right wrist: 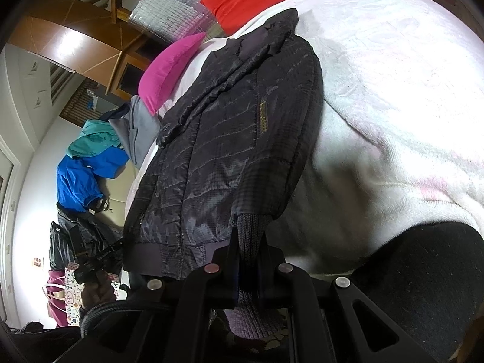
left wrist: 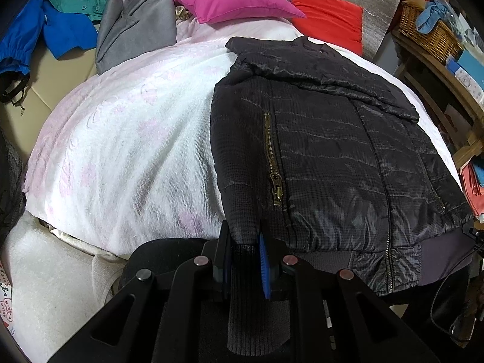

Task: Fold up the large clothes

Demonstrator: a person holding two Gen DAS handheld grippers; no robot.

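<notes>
A black quilted jacket lies front up on a white and pink blanket, zip closed, sleeves along its sides. My left gripper is shut on the ribbed cuff of the sleeve on the jacket's left side, beside a brass pocket zip. In the right wrist view the jacket runs away from my right gripper, which is shut on the other sleeve's ribbed cuff. A hand with the other gripper shows past the hem at lower left.
A pink pillow and a red cushion lie at the head of the bed. Grey, teal and blue garments are piled at the far left. A wicker basket on wooden shelves stands to the right.
</notes>
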